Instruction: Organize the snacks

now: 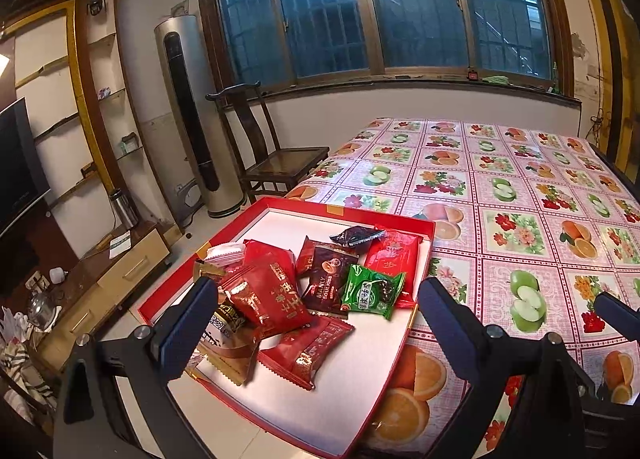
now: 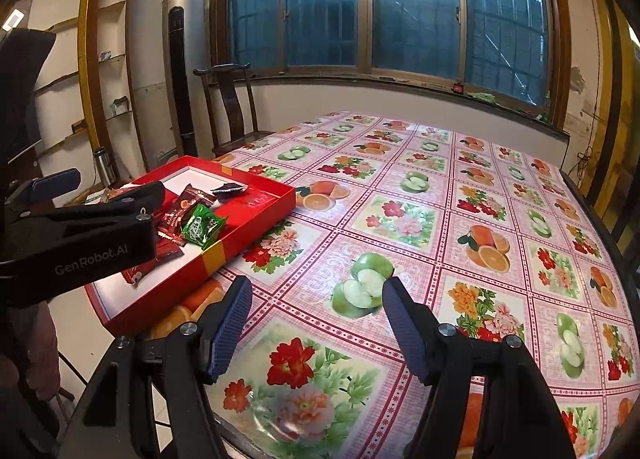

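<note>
A shallow red box (image 1: 416,329) with a white floor sits at the table's near left corner and holds several snack packets: red ones (image 1: 272,291), a dark brown one (image 1: 326,283), a green one (image 1: 372,291) and a small dark one (image 1: 356,235). My left gripper (image 1: 316,311) is open and empty, hovering just above the packets. My right gripper (image 2: 318,323) is open and empty over the bare tablecloth, right of the box (image 2: 240,235). The left gripper's body (image 2: 80,235) shows in the right wrist view, over the box.
The table carries a pink fruit-and-flower cloth (image 2: 440,219). A dark wooden chair (image 1: 272,155) stands at the far left end. A tall air conditioner (image 1: 188,115), shelves and a low cabinet (image 1: 120,275) line the left wall. Windows fill the back.
</note>
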Available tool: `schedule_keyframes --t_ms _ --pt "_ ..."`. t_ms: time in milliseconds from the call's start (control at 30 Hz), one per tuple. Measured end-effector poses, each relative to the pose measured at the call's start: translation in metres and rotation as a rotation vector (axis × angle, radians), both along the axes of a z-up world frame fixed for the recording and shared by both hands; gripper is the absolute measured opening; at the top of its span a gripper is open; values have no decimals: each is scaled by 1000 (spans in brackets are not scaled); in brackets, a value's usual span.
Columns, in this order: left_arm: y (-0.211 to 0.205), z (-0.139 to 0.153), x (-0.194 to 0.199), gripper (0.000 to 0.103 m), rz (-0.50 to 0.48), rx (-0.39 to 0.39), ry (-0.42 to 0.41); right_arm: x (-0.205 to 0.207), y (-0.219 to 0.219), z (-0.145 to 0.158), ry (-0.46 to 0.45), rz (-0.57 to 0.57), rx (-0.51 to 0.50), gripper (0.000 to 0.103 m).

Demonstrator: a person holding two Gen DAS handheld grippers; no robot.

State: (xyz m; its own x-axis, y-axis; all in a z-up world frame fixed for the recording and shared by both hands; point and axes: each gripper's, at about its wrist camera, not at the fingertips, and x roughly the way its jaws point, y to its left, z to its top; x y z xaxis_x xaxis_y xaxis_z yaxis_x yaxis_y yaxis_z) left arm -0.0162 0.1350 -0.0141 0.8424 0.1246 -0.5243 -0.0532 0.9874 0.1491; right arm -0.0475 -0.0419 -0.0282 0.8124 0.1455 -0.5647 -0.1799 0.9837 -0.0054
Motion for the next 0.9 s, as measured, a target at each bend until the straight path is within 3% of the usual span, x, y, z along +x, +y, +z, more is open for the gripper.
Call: schedule_keyframes --t_ms 367,667,900 --pt "1 0 -2 100 0 6 3 -4 4 5 -15 7 6 72" --pt "11 2 -12 100 -57 -21 -6 -7 5 7 -23 11 -5 72" --pt "30 5 -8 100 -20 -57 5 -8 10 8 -30 28 -7 72"
